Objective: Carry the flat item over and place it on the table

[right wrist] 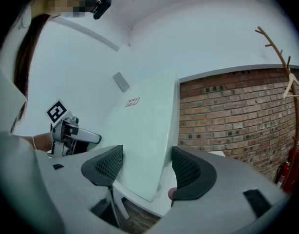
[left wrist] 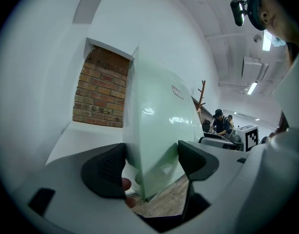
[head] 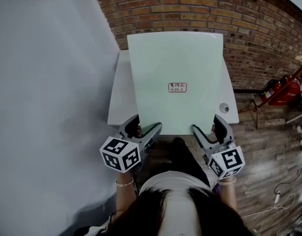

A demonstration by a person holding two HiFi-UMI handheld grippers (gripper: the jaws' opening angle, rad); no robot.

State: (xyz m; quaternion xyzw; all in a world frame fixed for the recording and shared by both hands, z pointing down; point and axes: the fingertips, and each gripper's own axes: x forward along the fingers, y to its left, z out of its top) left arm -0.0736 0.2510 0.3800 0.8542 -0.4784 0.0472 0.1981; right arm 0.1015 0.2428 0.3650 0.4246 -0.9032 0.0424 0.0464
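On my left gripper the jaws pinch the near corner of the pale green panel; my right gripper clamps the other near corner likewise. The panel hangs tilted over the white surface, covering most of it. It looks thin, stiff and glossy (likely slick), so I judge two-corner holds best, and a gentle lowering.

The flat panel sits over the table, left gripper at its near-left corner, right gripper at its near-right (brick wall behind).
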